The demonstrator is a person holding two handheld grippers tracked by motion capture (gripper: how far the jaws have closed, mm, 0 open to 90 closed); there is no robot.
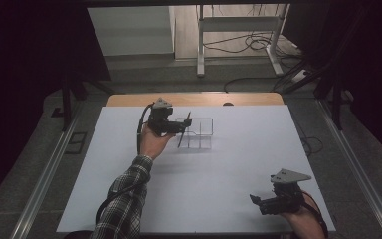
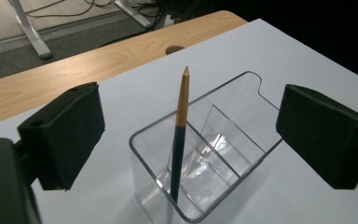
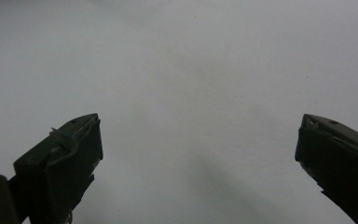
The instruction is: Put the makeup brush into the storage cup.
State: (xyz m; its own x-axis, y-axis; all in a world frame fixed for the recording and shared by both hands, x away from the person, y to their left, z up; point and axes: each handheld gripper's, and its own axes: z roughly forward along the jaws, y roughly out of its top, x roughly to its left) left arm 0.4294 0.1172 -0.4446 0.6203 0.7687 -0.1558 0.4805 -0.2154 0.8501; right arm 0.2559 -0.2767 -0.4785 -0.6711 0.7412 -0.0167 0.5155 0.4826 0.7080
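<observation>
The pen (image 2: 181,135) leans in the clear organizer (image 2: 223,154) — left gripper (image 2: 189,135) spread wide, gripping nothing. A careless pull-back could clip it over. Right gripper (image 3: 198,158) — open, empty.

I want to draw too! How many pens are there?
1. The pen stands tilted in a near compartment of the clear organizer, loose between the left gripper's open fingers.

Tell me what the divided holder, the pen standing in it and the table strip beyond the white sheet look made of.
Holder: clear glossy plastic, probably acrylic; the sheet shows through its walls.
Pen: dark smooth barrel, gold upper part that looks metallic or painted; unclear which.
Strip: light wood or wood-look laminate, with visible grain.
</observation>
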